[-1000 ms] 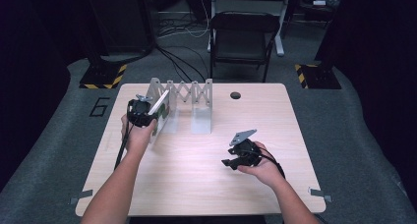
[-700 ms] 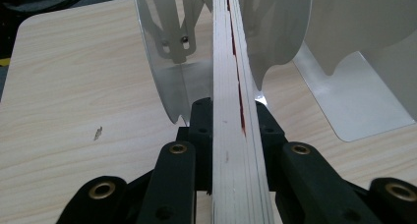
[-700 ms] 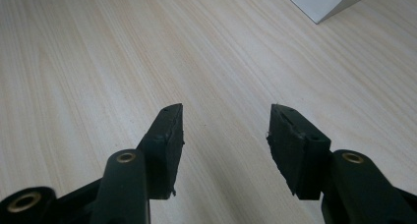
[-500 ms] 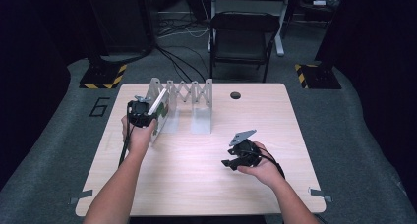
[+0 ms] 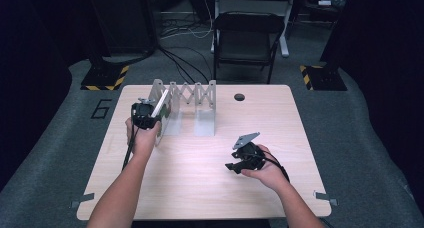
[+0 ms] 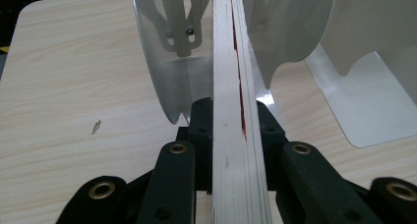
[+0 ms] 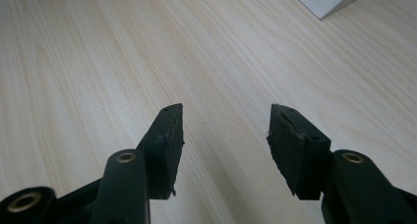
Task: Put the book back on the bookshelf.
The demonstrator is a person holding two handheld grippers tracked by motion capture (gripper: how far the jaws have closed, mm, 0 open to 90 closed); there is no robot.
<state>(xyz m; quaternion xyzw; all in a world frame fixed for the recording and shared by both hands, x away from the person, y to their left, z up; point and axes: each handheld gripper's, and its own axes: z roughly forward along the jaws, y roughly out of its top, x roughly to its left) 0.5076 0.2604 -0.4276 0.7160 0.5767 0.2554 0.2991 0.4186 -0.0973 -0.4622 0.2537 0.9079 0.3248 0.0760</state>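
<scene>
- L claw: clamped tight on a thin book, seen edge-on w/ pale page edges & a red line along the cover. Pads press both sides; book runs up between the jaws.
- In high view L claw sits at the left end of the white accordion-style rack, book tilted & leaning up toward the first slots.
- Rack dividers stand either side of the book in left gripper view; book's far end looks partly between two of them, can't tell if it touches the base.
- R claw: jaws apart roughly halfway, nothing between, hovering low over bare counter. In high view R claw is well apart from rack, right-front of counter.
- Step (judged): slotting the book into the rack, mid-insert.
- Next calls for: straighten book upright, line up w/ gap, lower till it seats, then release. Risk: edge catches a divider or rack slides; R claw could steady it.
</scene>
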